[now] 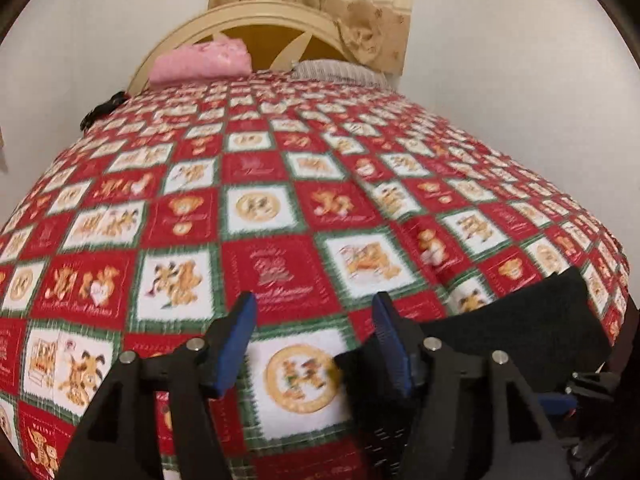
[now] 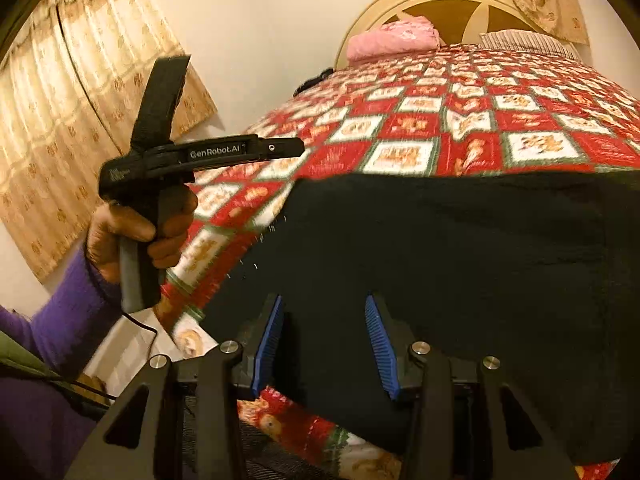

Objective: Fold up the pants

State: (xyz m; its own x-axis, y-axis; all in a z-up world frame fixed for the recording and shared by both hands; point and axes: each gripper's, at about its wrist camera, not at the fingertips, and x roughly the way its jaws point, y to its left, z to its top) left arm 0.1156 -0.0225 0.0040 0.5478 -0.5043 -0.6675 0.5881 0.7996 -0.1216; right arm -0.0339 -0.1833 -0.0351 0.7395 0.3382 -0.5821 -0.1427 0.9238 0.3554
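Note:
Black pants (image 2: pixel 440 260) lie spread flat on the near end of a bed covered by a red, white and green patchwork quilt (image 2: pixel 460 120). My right gripper (image 2: pixel 325 346) hovers at their near edge. Its blue pads stand apart and the black cloth seen between them is not pinched. In the left wrist view the pants (image 1: pixel 520 332) lie to the right. My left gripper (image 1: pixel 315 344) is open over bare quilt (image 1: pixel 272 208), just left of the pants' corner. From the right wrist view the left gripper (image 2: pixel 298 146) is raised above the bed's left side, held by a hand (image 2: pixel 132 236) in a purple sleeve.
A folded pink blanket (image 1: pixel 200 62) and a striped pillow (image 1: pixel 340 72) lie by the cream headboard (image 1: pixel 256 16) at the far end. A small dark object (image 1: pixel 104 110) sits at the bed's far left edge. Curtains (image 2: pixel 60 120) hang on the left wall.

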